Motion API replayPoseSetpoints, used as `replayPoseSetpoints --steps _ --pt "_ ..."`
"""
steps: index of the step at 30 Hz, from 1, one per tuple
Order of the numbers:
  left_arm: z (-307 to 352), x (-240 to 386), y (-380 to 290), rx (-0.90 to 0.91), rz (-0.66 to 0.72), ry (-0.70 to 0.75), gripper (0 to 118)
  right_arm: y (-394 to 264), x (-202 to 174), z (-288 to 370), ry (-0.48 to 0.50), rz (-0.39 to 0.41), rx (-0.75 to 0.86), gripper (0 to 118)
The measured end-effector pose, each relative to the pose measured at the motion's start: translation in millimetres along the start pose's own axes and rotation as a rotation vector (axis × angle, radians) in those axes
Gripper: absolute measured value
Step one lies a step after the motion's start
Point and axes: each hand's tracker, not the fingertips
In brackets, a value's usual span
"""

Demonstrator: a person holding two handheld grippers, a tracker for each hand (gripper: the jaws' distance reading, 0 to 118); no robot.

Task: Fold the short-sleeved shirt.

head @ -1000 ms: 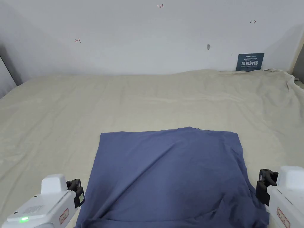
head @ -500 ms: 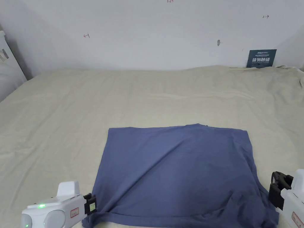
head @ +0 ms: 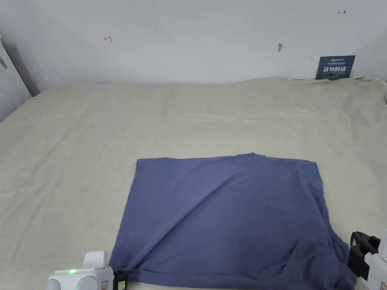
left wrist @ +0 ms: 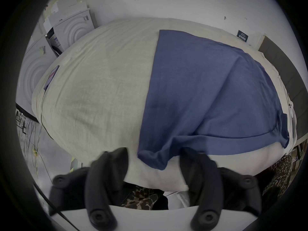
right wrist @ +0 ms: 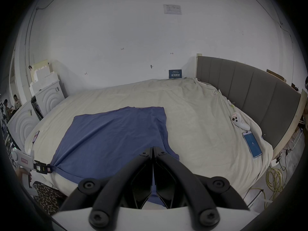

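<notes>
The blue short-sleeved shirt point(head: 226, 215) lies spread on the beige bed sheet point(head: 189, 121), already folded into a rough rectangle, its near hem at the sheet's near edge. The left gripper point(left wrist: 153, 156) sits at the shirt's near left corner with jaws apart, straddling that corner but not yet pinching it. The right gripper point(right wrist: 152, 151), over the shirt's near right corner, has its jaws together; whether cloth is caught between them I cannot tell. The step looks like taking both near corners for another fold; next the left jaws must close on the corner, then both lift and carry the hem toward the shirt's far edge. A dark blue sign point(head: 335, 68) stands against the wall beyond the shirt; its writing is too small to read.
</notes>
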Motion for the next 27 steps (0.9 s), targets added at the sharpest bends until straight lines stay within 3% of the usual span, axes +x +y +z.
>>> replayPoseSetpoints --steps 1,3,11,12,13,15,16,17,24,26,27 --pt "-1 0 1 -0.006 0.000 -0.022 14 -1 2 -1 -0.001 -0.003 -0.005 0" --pt "-1 3 2 -0.014 0.007 -0.033 6 -4 4 -2 -0.003 -0.006 -0.017 0" --pt "18 -2 10 0.043 0.018 -0.081 3 -37 31 -25 -0.032 -0.037 -0.185 1" --pt "21 -3 12 0.048 0.023 -0.087 3 -44 34 -29 -0.038 -0.038 -0.209 10" --pt "23 -4 14 0.053 0.027 -0.096 3 -51 37 -34 -0.042 -0.033 -0.251 26" --pt "29 -4 18 0.063 0.034 -0.106 3 -63 39 -44 -0.036 -0.024 -0.320 75" --pt "31 -4 19 0.067 0.035 -0.109 3 -69 38 -47 -0.036 -0.030 -0.326 86" --pt "32 -3 20 0.069 0.034 -0.112 3 -75 38 -50 -0.036 -0.027 -0.340 89" --pt "28 -2 20 0.067 0.031 -0.118 3 -92 17 -58 -0.027 0.009 -0.409 84" --pt "28 -1 19 0.064 0.028 -0.118 3 -93 11 -60 -0.018 0.012 -0.412 70" --pt "28 -1 19 0.062 0.028 -0.118 3 -94 9 -62 -0.012 0.019 -0.416 52"
